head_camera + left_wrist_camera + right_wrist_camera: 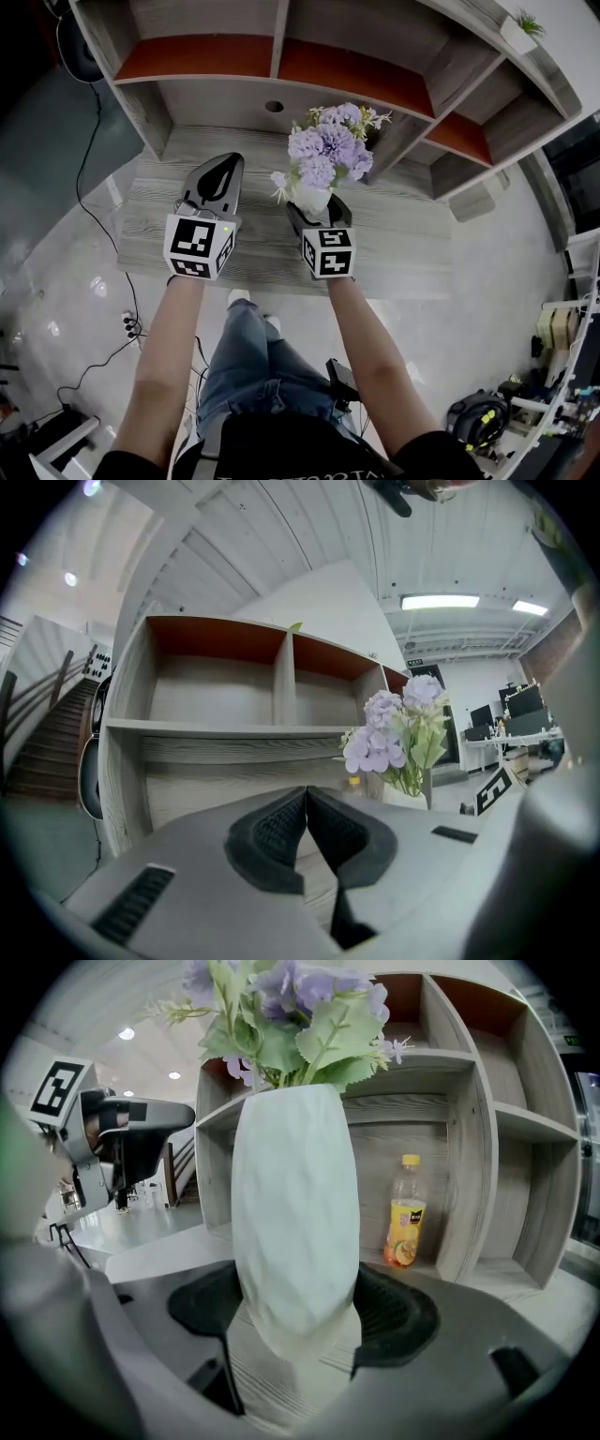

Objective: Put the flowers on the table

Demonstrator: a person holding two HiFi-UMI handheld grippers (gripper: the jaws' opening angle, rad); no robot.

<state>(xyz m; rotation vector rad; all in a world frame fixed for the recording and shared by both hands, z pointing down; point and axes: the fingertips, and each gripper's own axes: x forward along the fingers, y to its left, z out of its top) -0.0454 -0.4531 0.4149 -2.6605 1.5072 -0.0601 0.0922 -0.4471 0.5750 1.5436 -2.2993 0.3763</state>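
Right tongs (316,206) are clamped round the lower part of the white vase (295,1213) that carries the purple flowers (328,145), holding it upright low over the grey wood tabletop (412,248), in front of the shelf unit (281,66). Left tongs (307,803) are clenched on nothing, off to the side of the vase. Whether the base already touches the wood I cannot tell. By my reckoning the carrying is nearly done; what is left is to seat the vase firmly, let go and draw clear.
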